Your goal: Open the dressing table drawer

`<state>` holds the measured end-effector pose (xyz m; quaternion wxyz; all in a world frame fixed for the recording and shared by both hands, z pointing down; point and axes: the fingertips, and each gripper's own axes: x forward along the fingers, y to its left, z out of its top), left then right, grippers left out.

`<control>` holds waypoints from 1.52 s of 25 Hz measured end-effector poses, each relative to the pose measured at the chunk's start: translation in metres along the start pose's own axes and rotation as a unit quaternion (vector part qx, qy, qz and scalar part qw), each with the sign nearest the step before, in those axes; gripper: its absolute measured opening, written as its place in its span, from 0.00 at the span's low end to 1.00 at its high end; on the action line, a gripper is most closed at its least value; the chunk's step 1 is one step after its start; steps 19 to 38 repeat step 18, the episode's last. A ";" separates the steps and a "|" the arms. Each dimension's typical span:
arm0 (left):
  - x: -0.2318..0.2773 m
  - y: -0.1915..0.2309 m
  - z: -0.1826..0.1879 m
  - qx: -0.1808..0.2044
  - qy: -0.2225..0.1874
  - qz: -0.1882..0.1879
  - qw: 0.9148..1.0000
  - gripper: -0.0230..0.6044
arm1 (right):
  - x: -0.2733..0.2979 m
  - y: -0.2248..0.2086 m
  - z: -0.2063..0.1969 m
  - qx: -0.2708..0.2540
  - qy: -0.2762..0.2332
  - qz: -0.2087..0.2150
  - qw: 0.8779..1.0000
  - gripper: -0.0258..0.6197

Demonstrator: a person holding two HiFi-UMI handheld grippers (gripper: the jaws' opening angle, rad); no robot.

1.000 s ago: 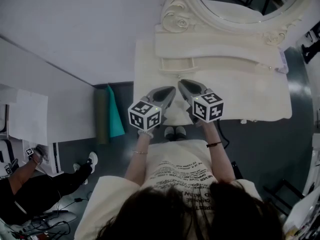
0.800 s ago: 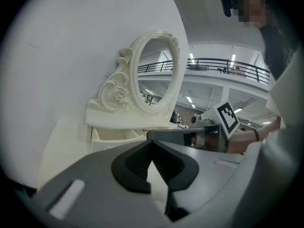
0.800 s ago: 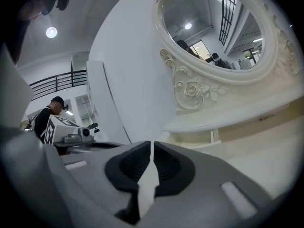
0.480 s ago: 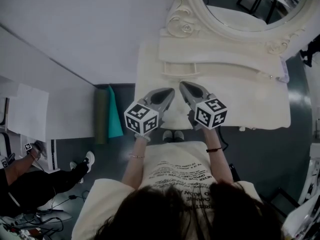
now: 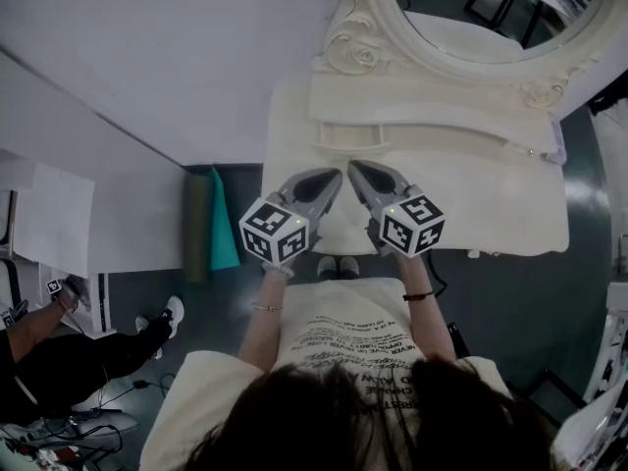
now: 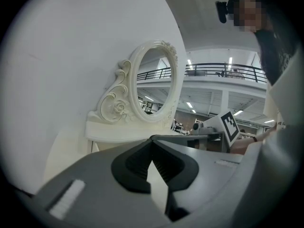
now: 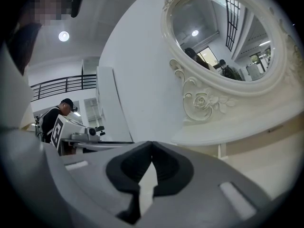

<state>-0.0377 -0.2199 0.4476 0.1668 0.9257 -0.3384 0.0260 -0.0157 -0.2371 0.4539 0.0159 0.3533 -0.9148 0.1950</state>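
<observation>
The cream dressing table (image 5: 471,194) stands against the white wall, with an oval carved mirror (image 5: 491,8) and a narrow shelf (image 5: 432,101) at its back. A small boxed compartment (image 5: 348,137) sits under the shelf's left end. The table's front face is hidden below its top in the head view. My left gripper (image 5: 337,173) and right gripper (image 5: 353,165) hover side by side over the tabletop's front left, tips pointing at the mirror. In the left gripper view the left gripper (image 6: 152,139) is shut on nothing. The right gripper (image 7: 151,144) is likewise shut and empty.
A teal sheet and a green roll (image 5: 224,226) lean beside the table's left end. White panels (image 5: 98,214) stand further left, and a seated person (image 5: 59,351) is at the lower left. The dark floor (image 5: 579,292) shows right of the table.
Both grippers have risen a little above the tabletop and look slightly larger in the head view. They remain side by side.
</observation>
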 end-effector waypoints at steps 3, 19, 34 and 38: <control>0.001 -0.001 -0.001 -0.001 0.001 0.000 1.000 0.03 | -0.003 -0.002 0.000 0.003 -0.002 -0.002 1.000 0.04; 0.006 -0.009 -0.008 -0.003 0.008 -0.004 1.000 0.03 | -0.011 -0.005 0.000 0.013 -0.010 -0.003 1.000 0.04; 0.006 -0.009 -0.008 -0.003 0.008 -0.004 1.000 0.03 | -0.011 -0.005 0.000 0.013 -0.010 -0.003 1.000 0.04; 0.006 -0.009 -0.008 -0.003 0.008 -0.004 1.000 0.03 | -0.011 -0.005 0.000 0.013 -0.010 -0.003 1.000 0.04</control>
